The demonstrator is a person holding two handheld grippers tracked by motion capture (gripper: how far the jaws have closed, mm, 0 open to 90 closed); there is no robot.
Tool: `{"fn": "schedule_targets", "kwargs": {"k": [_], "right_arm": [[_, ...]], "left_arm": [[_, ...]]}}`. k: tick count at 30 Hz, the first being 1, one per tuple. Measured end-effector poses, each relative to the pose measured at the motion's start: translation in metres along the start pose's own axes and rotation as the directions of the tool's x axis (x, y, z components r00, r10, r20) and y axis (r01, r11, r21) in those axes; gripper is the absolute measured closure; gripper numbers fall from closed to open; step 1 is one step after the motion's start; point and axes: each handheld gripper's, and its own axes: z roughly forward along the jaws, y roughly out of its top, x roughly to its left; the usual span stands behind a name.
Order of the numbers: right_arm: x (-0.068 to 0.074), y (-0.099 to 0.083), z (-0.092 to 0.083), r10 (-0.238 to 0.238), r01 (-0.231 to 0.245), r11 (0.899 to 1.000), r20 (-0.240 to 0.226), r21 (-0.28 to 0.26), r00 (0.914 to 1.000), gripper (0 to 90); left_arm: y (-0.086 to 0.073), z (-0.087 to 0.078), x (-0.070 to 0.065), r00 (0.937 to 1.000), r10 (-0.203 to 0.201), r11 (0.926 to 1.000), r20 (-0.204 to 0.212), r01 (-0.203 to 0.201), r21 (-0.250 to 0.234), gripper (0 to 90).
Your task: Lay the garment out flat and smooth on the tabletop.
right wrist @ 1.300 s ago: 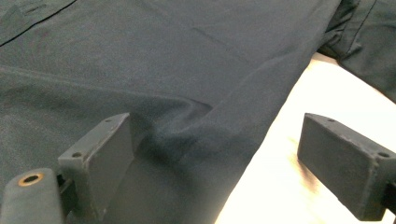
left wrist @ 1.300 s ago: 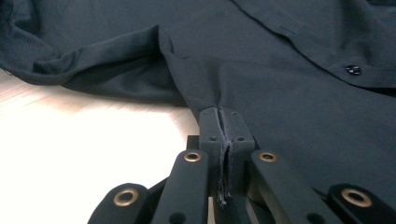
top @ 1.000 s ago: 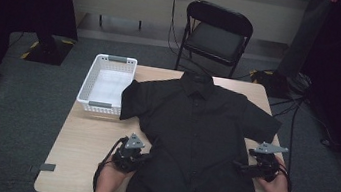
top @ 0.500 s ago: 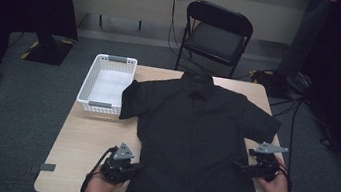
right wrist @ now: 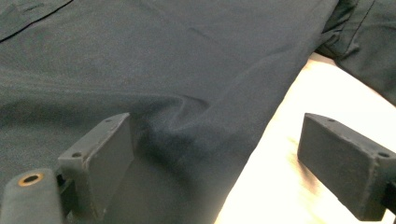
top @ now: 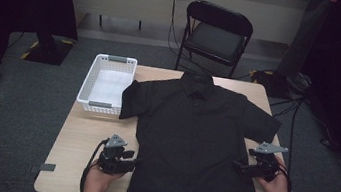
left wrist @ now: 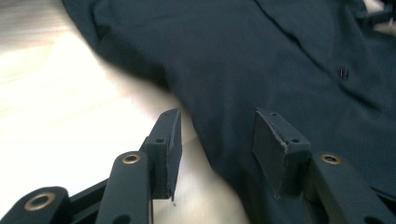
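A black short-sleeved shirt (top: 194, 129) lies flat, buttoned side up, on the wooden table (top: 97, 136), its collar at the far side. My left gripper (top: 132, 164) sits low at the shirt's near left edge. Its jaws have just been opening, and in the left gripper view the left gripper (left wrist: 215, 126) stands open with the shirt's edge (left wrist: 210, 140) loose between the pads. My right gripper (top: 236, 165) rests at the shirt's right edge below the sleeve. The right gripper view has the right gripper (right wrist: 215, 135) wide open over the rumpled hem (right wrist: 187, 121).
A white plastic basket (top: 107, 84) stands on the table's far left, touching the left sleeve. A black folding chair (top: 218, 32) stands behind the table. Bare wood shows left of the shirt, and a narrow strip of it on the right.
My left gripper has slid left and toward the table's front edge, off the shirt's side. The right gripper has stayed put and the shirt lies as before.
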Motion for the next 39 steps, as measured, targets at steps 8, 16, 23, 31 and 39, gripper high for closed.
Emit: {"fn": "schedule_targets", "kwargs": {"k": [8,16,23,31,39], "right_arm": [[0.0,0.0,0.0,0.0,0.0,1.0,0.0,0.0,1.0,9.6],[0.0,0.0,0.0,0.0,0.0,1.0,0.0,0.0,1.0,9.6],[0.0,0.0,0.0,-0.005,0.005,1.0,-0.004,0.0,1.0,9.7],[0.001,0.0,0.0,-0.003,0.003,1.0,-0.003,0.0,1.0,9.6],[0.001,0.0,0.0,-0.003,0.003,1.0,-0.003,0.0,1.0,9.7]], "left_arm": [[0.019,0.013,-0.009,0.9955,0.084,0.9946,-0.044,-0.081,0.065,88.3],[0.006,0.004,-0.006,0.9905,0.118,0.9893,-0.07,-0.111,0.094,89.5],[-0.002,0.002,-0.005,0.9802,0.166,0.984,-0.109,-0.157,0.084,79.6],[0.002,0.006,-0.009,0.9518,0.259,0.966,-0.165,-0.256,0.039,26.8],[0.018,0.012,-0.016,0.939,0.321,0.947,-0.123,-0.318,0.048,16.6]]}}
